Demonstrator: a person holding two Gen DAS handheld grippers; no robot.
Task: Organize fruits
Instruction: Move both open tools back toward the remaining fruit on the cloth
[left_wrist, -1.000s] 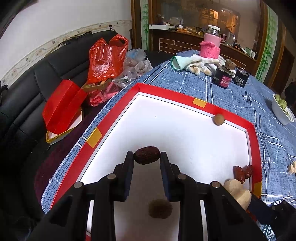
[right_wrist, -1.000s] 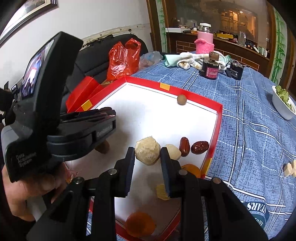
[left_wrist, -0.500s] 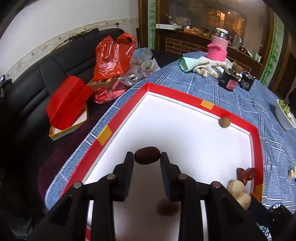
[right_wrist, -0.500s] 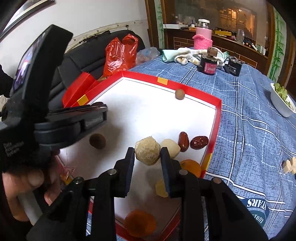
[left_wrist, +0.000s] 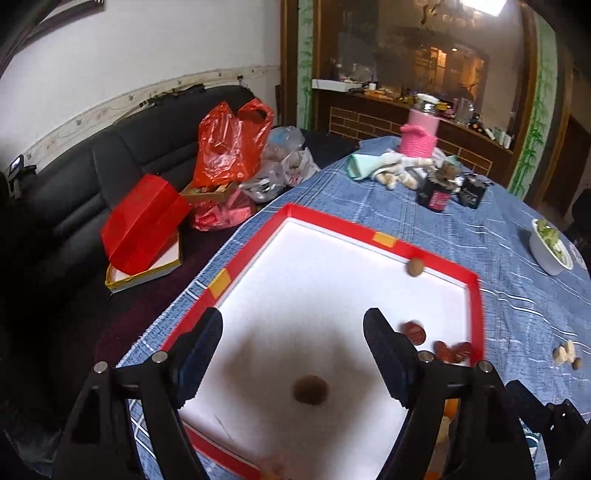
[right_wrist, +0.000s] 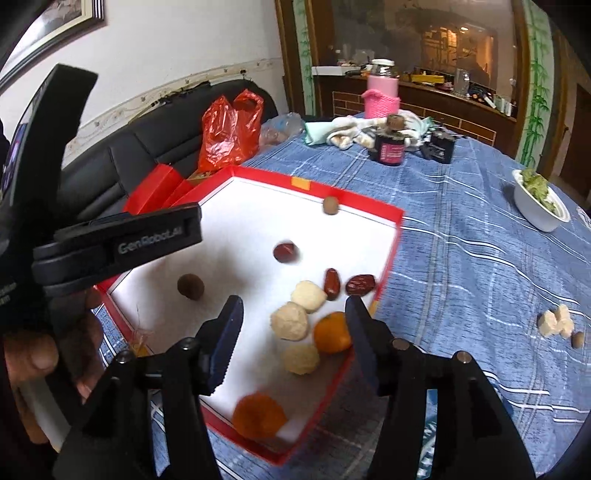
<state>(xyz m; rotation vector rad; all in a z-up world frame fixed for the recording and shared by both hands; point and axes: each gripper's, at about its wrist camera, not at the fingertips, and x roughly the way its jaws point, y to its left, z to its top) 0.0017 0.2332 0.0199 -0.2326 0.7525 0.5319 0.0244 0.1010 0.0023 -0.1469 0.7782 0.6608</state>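
A red-rimmed white tray (left_wrist: 332, 221) (right_wrist: 369, 208) lies on the blue tablecloth. My left gripper (left_wrist: 293, 328) is open and empty above the tray. A dark red date (left_wrist: 414, 332) (right_wrist: 285, 252) lies loose on the tray, blurred. A brown round fruit (left_wrist: 311, 389) (right_wrist: 190, 286) lies below the left gripper. My right gripper (right_wrist: 293, 312) is open and empty above three pale round fruits (right_wrist: 289, 320), with an orange (right_wrist: 331, 332), two dates (right_wrist: 360, 284) and a second orange fruit (right_wrist: 259, 415) nearby. A small tan fruit (left_wrist: 415, 266) (right_wrist: 330, 205) sits by the far rim.
A white bowl of greens (left_wrist: 550, 247) (right_wrist: 539, 199), dark jars (right_wrist: 390, 146), a pink cup (left_wrist: 421, 136) and cloths stand on the far table. Pale chunks (right_wrist: 556, 320) lie right of the tray. Red bags (left_wrist: 229, 140) and a red box (left_wrist: 144, 225) sit on the black sofa.
Both grippers have opened and lifted back. The left let go of the date, which now lies towards the tray's right side. The right let go of the pale round fruit.
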